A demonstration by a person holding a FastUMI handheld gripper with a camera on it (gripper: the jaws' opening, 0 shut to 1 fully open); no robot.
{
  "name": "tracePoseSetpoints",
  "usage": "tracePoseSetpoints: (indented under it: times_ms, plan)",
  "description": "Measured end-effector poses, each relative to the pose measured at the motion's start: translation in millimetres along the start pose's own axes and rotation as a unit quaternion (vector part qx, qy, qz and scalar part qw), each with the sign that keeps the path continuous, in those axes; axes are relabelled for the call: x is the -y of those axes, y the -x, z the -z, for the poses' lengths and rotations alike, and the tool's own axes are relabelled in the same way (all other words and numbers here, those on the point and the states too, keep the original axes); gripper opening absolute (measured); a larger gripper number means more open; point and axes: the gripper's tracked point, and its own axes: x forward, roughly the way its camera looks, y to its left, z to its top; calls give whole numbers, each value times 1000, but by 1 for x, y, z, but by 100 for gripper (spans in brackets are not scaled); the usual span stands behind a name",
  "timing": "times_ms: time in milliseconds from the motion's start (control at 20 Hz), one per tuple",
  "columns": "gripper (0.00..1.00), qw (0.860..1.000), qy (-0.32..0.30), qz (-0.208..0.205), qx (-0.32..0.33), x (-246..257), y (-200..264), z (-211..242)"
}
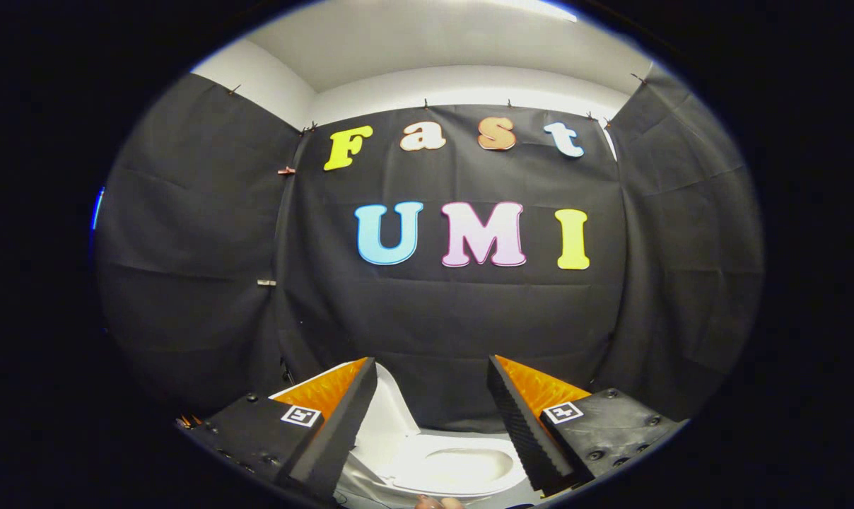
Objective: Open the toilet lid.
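Gripper [432, 375] fingers sitting wide apart, released w/ nothing between, toilet [448, 466] showing just beyond them w/ lid [388, 413] standing raised at left, bowl open.

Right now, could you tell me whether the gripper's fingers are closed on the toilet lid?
No. The gripper is open, its fingers spread apart with nothing between them, and the raised toilet lid stands beyond them above the bowl.

Gripper [433, 371] fingers spread wide apart, nothing between them but open space. Toilet [441, 463] low at 6 o'clock, seen through the gap. Lid [388, 417] raised at 7 o'clock of bowl, beside one finger. Booth wall [441, 318] behind.
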Motion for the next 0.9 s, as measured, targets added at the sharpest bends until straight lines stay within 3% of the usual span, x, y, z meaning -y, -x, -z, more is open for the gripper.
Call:
tracePoseSetpoints:
  times_ms: [900]
  plan:
    - [98, 1000, 4, 27, 11, 26, 26, -11]
